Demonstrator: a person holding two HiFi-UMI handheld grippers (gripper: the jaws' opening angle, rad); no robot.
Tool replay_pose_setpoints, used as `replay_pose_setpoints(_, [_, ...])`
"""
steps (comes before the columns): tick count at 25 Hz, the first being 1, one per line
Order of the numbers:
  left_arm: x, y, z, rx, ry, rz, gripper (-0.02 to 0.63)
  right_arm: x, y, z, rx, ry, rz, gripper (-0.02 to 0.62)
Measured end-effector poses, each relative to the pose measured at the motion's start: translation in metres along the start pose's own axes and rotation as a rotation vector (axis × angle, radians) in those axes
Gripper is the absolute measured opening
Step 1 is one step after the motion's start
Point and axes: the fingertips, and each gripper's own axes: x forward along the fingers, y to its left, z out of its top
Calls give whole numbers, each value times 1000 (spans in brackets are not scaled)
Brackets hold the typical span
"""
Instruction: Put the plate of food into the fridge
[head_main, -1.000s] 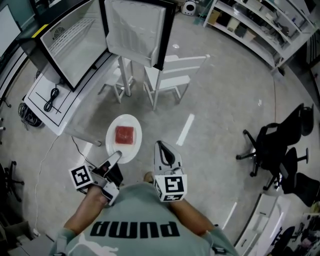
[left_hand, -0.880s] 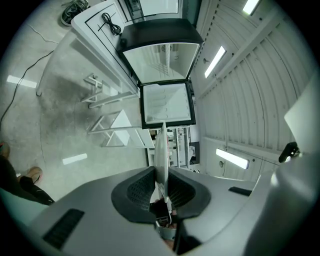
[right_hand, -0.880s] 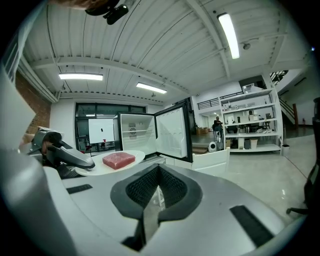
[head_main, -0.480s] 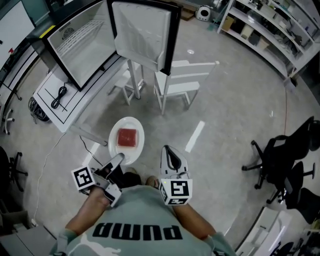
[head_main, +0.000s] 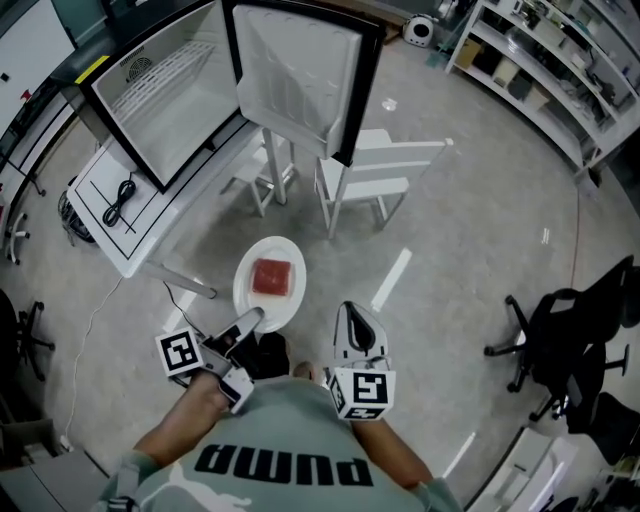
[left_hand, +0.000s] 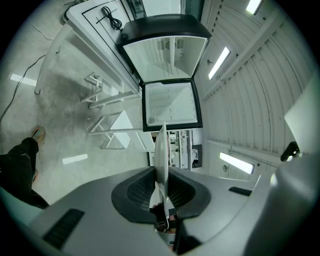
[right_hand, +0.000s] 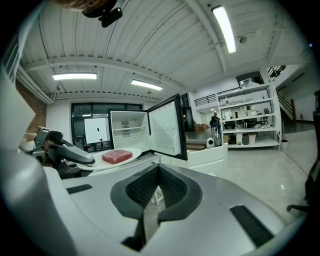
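Head view: the left gripper (head_main: 248, 322) has its jaws pinched on the near rim of the white round plate (head_main: 272, 248). The plate carries a red block of food (head_main: 272, 277) and hangs over the floor, well short of the black-framed fridge (head_main: 185, 120). The right gripper (head_main: 355, 318) is empty, jaws together. This looks like the carry step; next the plate must go in level onto the wire shelf (head_main: 150, 78). The white wooden chair (head_main: 375, 172) and open fridge door (head_main: 300, 70) crowd the approach.
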Motion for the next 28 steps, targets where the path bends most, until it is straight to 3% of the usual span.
replay_pose_setpoints(16, [60, -8, 113, -26, -14, -19, 49, 122, 3, 38, -30, 36, 10, 5])
replay_pose_setpoints(28, [69, -5, 204, -36, -24, -48, 49, 208, 42, 64, -68, 23, 21, 5])
